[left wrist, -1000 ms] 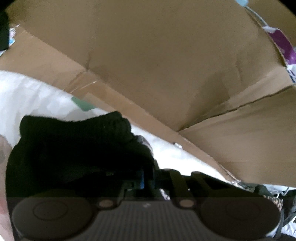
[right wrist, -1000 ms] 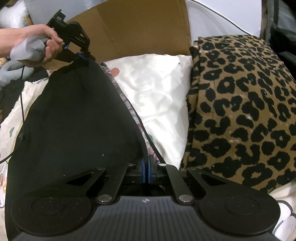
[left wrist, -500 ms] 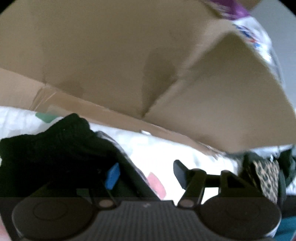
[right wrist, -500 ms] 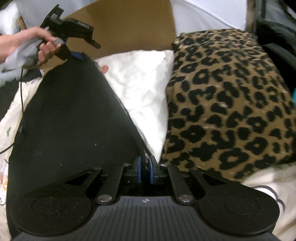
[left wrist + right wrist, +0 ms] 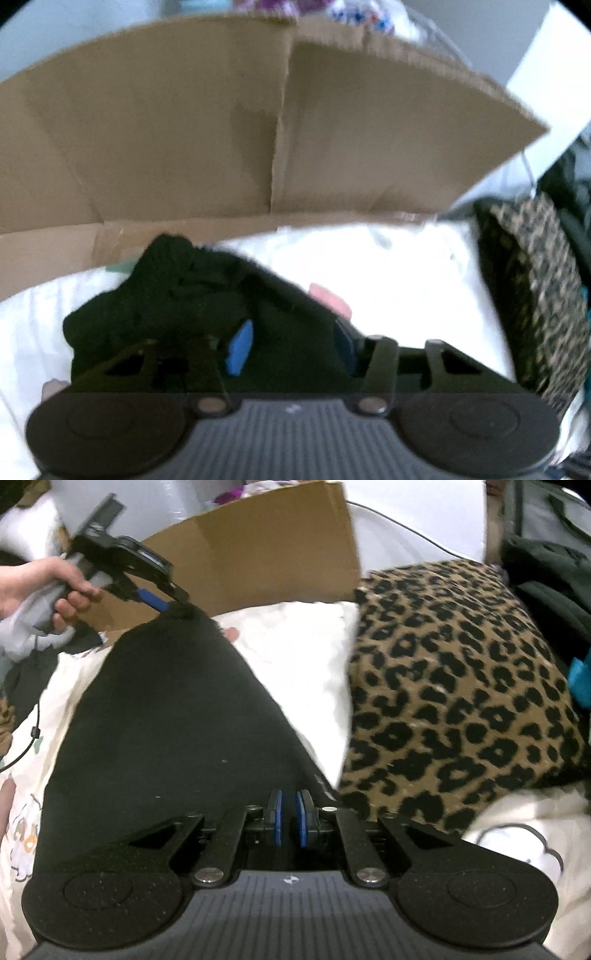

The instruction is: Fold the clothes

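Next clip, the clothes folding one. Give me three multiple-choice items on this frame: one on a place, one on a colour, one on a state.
1. In the right wrist view, where is the leopard-print cushion relative to the black garment?
A. To its left
B. To its right
C. Under it

2. What colour are the pads of the right tongs?
A. Red
B. Blue
C. Green

3. How do the left tongs stand?
A. Wide open
B. Shut on the garment
C. Out of view

Answers:
1. B: the white bedding separates garment and cushion.
2. B: both pad faces show blue.
3. A: its own view shows the fingers far apart.
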`<state>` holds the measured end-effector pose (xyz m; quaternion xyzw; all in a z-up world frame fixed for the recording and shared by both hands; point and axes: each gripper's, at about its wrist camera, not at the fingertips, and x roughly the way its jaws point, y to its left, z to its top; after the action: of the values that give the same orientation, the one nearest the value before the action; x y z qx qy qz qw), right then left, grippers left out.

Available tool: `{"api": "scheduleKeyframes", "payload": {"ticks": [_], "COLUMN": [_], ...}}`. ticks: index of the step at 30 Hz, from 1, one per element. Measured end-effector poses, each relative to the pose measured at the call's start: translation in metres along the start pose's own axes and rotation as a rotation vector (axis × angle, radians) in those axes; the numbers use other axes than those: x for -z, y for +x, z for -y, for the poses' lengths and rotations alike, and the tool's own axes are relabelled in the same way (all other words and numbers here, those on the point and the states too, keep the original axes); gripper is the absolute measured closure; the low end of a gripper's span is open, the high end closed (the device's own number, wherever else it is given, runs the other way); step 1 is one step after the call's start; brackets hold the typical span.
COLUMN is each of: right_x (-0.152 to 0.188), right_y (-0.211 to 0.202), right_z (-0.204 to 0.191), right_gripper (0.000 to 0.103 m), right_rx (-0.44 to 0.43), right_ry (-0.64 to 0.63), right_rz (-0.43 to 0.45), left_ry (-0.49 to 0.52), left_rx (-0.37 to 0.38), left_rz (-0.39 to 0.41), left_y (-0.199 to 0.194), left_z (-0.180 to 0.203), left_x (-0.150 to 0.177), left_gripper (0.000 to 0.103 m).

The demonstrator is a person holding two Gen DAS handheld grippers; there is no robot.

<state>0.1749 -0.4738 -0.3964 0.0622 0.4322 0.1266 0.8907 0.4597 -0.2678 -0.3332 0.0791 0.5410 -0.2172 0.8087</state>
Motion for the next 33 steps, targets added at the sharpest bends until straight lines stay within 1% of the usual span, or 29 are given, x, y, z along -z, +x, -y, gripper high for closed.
{"api": "scheduleKeyframes", "payload": {"ticks": [1,3,5,9,12,14,17,22,26,27,29,30,33], "right_x": [0.000,-0.001,-0.001,0.002,0.005,0.008,0.013,0.018,0.024,0.027,0.029,0.030,0.033], "right_y": [0.000,0.004,0.014,0.031,0.028,0.024,0.016,-0.005,-0.026,-0.030,-0.035,-0.037,-0.038], "right_z": [-0.003,-0.007,-0.007,0.007,0.016,0.014,0.020,0.034,0.046,0.049,0.054,0.056,0.064], "right_gripper": [0.091,0.091,0.091,0.090,0.090,0.091,0.091,0.090,0.088,0.086,0.068,0.066,0.066], "right_rx": [-0.012,-0.022,-0.001,0.087,0.085,0.100,0.110,0.080,0.055,0.060,0.072,0.076,0.068], "right_ry": [-0.007,-0.019,-0.020,0.030,0.078,0.051,0.061,0.118,0.172,0.179,0.191,0.198,0.228], "right_rz": [0.005,0.006,-0.009,-0.051,-0.049,-0.052,-0.071,-0.119,-0.132,-0.134,-0.127,-0.123,-0.116], "left_ry": [0.021,0.054,0.068,0.093,0.125,0.142,0.146,0.153,0.150,0.153,0.155,0.153,0.137], "left_rx": [-0.006,-0.022,-0.033,-0.043,-0.054,-0.061,-0.060,-0.057,-0.017,-0.008,0.005,0.009,0.015], "left_rz": [-0.011,-0.024,-0.038,-0.038,-0.054,-0.055,-0.055,-0.056,-0.042,-0.037,-0.031,-0.029,-0.032], "left_y": [0.010,0.020,0.033,0.054,0.068,0.076,0.072,0.067,0.045,0.038,0.024,0.017,-0.001], "left_z": [-0.006,-0.002,-0.001,0.005,0.010,0.012,0.013,0.014,0.011,0.011,0.009,0.008,0.003], "left_x": [0.003,0.007,0.007,0.002,-0.001,-0.002,-0.006,-0.012,-0.008,-0.005,0.002,0.007,0.024], "left_gripper": [0.053,0.053,0.054,0.054,0.053,0.053,0.052,0.052,0.050,0.049,0.047,0.046,0.045]}}
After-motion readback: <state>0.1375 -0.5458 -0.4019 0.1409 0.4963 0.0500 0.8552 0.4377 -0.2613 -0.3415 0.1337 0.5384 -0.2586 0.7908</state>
